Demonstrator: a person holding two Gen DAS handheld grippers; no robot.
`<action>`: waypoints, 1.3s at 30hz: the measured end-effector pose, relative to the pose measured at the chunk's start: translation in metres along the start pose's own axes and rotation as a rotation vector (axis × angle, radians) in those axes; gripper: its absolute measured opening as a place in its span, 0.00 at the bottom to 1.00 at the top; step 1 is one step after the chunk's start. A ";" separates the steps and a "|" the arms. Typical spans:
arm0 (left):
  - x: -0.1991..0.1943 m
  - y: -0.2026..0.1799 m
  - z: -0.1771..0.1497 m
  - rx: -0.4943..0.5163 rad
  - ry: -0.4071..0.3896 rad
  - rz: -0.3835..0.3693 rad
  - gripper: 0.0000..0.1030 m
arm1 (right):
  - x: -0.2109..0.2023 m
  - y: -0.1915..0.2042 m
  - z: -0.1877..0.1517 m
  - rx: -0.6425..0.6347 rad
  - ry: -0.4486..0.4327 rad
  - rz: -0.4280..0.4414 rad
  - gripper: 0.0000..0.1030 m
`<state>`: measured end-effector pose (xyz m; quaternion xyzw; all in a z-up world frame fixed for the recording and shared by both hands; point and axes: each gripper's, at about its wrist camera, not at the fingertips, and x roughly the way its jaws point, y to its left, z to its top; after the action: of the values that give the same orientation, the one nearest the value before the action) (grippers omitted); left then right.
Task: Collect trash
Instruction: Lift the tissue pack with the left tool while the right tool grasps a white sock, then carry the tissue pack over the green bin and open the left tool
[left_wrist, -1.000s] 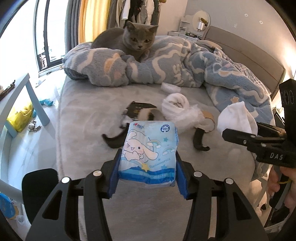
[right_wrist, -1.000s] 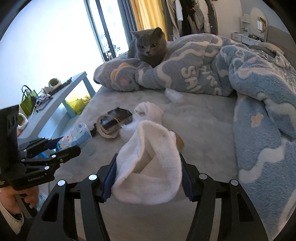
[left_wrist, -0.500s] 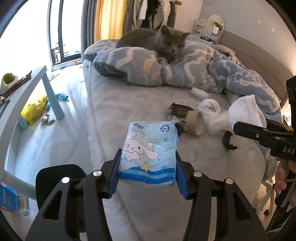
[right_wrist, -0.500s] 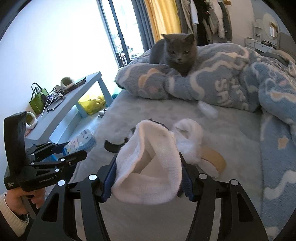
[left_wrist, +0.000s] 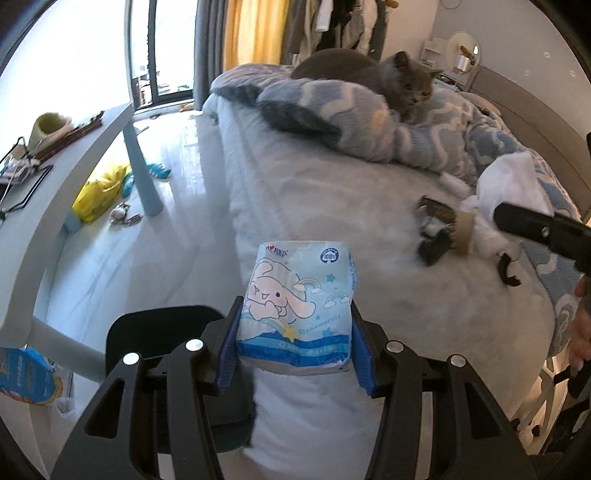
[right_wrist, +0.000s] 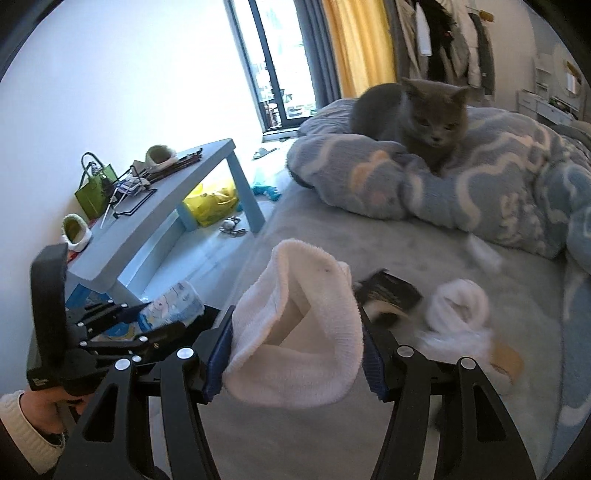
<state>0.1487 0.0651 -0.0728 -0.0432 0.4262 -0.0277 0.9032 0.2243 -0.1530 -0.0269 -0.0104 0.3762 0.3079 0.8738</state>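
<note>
The tissue pack (left_wrist: 298, 308) looked light and squashy, with a smooth plastic skin that could slip. Its flat sides were a good place to pinch it, near the bottom end. The left gripper (left_wrist: 295, 343) was doing just that: its blue pads (left_wrist: 226, 350) pressed on both sides of the pack, and the jaws stood about half open around it. The pack hung in the air over the edge of the bed (left_wrist: 332, 206), with a black bin (left_wrist: 162, 332) just below.

The white cloth (right_wrist: 295, 332) looked soft, floppy and very light. It could not break, but it could sag and slide out, so a pinch on a thick folded part seemed best. The right gripper (right_wrist: 295, 363) held it that way, jaws about half open with the cloth bunched between the pads (right_wrist: 218, 363). The cloth was up in the air above the bed.

More bits lay on the bed: a dark wrapper (right_wrist: 391, 293), a cardboard roll (left_wrist: 466, 234) and another white wad (right_wrist: 458, 314). A grey cat (right_wrist: 413, 114) sat on the blanket (right_wrist: 498, 177).
</note>
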 end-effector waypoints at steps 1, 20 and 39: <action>0.000 0.004 -0.001 0.000 0.004 0.004 0.53 | 0.003 0.005 0.001 -0.003 0.003 0.006 0.59; 0.018 0.100 -0.029 -0.085 0.159 0.070 0.53 | 0.067 0.110 0.022 -0.142 0.065 0.092 0.59; 0.048 0.170 -0.083 -0.179 0.385 0.059 0.54 | 0.135 0.189 0.020 -0.202 0.166 0.188 0.59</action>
<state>0.1169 0.2258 -0.1792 -0.1048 0.5928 0.0292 0.7980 0.2059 0.0767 -0.0618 -0.0884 0.4137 0.4228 0.8014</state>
